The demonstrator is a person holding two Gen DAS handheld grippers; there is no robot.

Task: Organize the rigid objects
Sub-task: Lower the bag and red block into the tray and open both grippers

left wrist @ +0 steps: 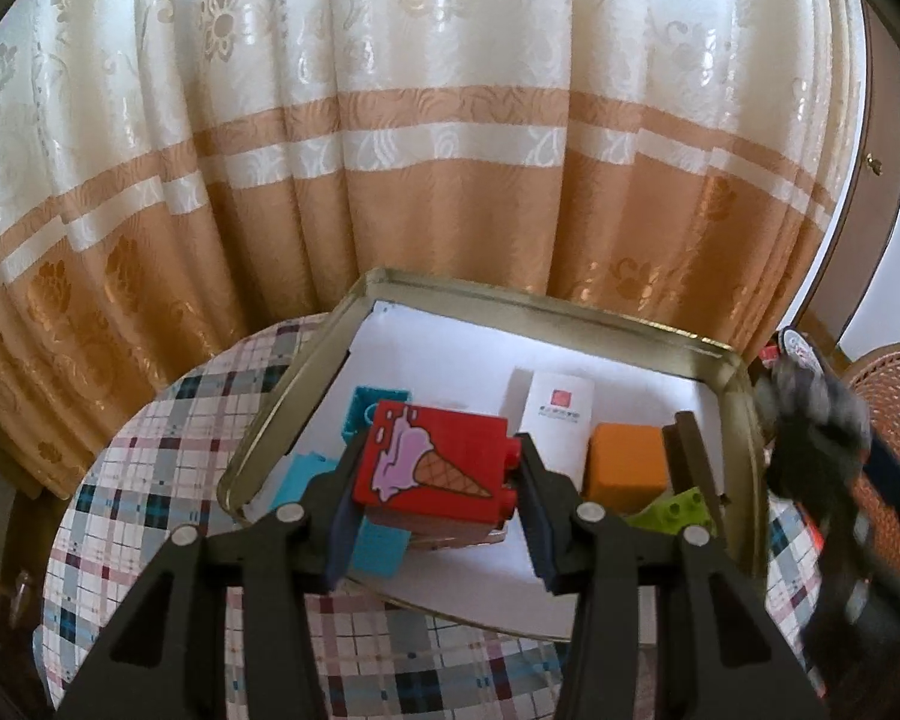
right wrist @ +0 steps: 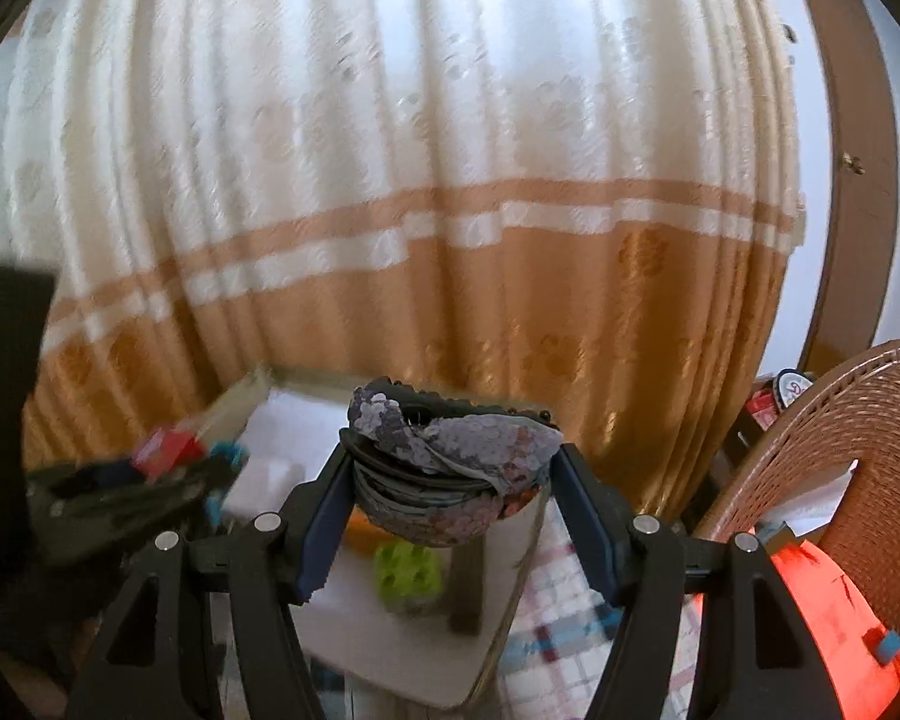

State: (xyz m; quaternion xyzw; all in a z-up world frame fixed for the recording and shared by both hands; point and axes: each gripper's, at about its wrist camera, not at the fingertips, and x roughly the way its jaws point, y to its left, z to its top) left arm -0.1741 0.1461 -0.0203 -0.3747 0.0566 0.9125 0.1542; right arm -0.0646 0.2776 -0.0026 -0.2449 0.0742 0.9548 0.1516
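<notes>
My left gripper (left wrist: pixel 438 468) is shut on a red toy brick (left wrist: pixel 435 465) with an ice-cream cone picture, held just above the open metal tin (left wrist: pixel 282 414). In the tin lie turquoise bricks (left wrist: pixel 372 411), an orange block (left wrist: pixel 627 468), a lime-green brick (left wrist: pixel 675 507), a brown piece (left wrist: pixel 693 456) and a white card (left wrist: pixel 555 414). My right gripper (right wrist: pixel 450 468) is shut on a round grey sequined pouch (right wrist: pixel 450 456), over the tin's right side. In the left wrist view that pouch (left wrist: pixel 810 414) shows blurred at the tin's right rim.
The tin rests on a round table with a plaid cloth (left wrist: pixel 168 450). A cream and orange curtain (left wrist: pixel 426 180) hangs close behind. A brown woven basket (right wrist: pixel 810 450) and an orange plastic thing (right wrist: pixel 810 618) stand at the right.
</notes>
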